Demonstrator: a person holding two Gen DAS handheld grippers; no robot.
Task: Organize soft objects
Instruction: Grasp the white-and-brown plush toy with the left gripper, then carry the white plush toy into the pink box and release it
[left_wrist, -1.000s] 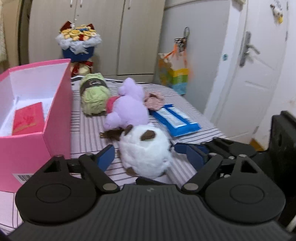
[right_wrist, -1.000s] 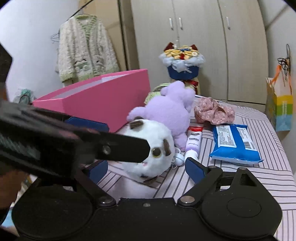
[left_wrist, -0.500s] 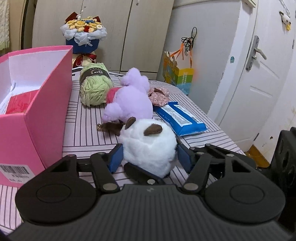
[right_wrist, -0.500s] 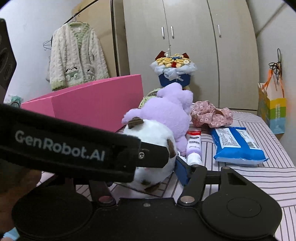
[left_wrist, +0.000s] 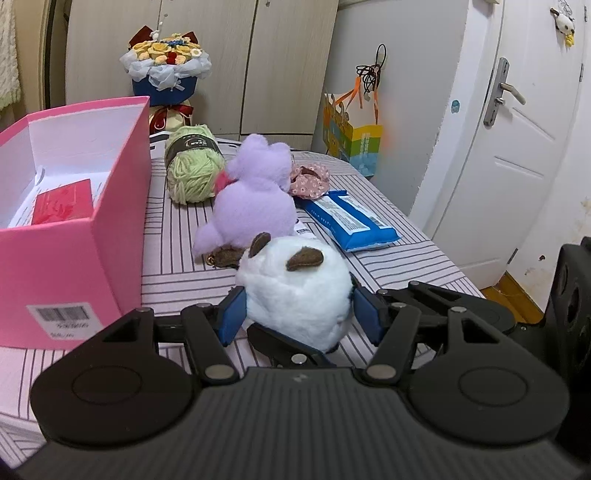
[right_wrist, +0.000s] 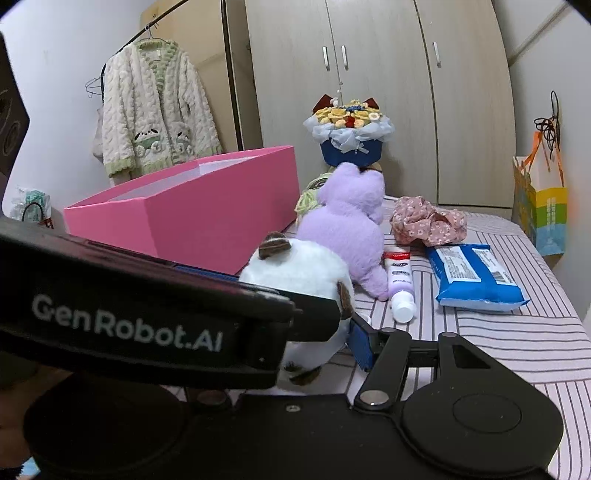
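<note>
A white plush toy with brown ears (left_wrist: 295, 291) sits on the striped tablecloth, and both blue pads of my left gripper (left_wrist: 297, 314) press its sides. In the right wrist view the same plush (right_wrist: 299, 273) lies between my right gripper's (right_wrist: 317, 343) fingers; its right pad (right_wrist: 360, 341) touches it and the left gripper body hides the left pad. A purple plush (left_wrist: 255, 203) lies just behind, then a green yarn ball (left_wrist: 192, 170) and a floral scrunchie (left_wrist: 308, 179). The open pink box (left_wrist: 74, 221) stands to the left.
A blue wipes pack (left_wrist: 351, 219) and a tube (right_wrist: 399, 284) lie right of the plushes. A red packet (left_wrist: 62, 205) lies inside the box. A flower bouquet (left_wrist: 166, 66) stands at the back. The table's right edge drops toward a white door (left_wrist: 509, 147).
Both grippers have moved in around the white plush. The left gripper's pads closed from wide open onto its sides. The right gripper also narrowed around it.
</note>
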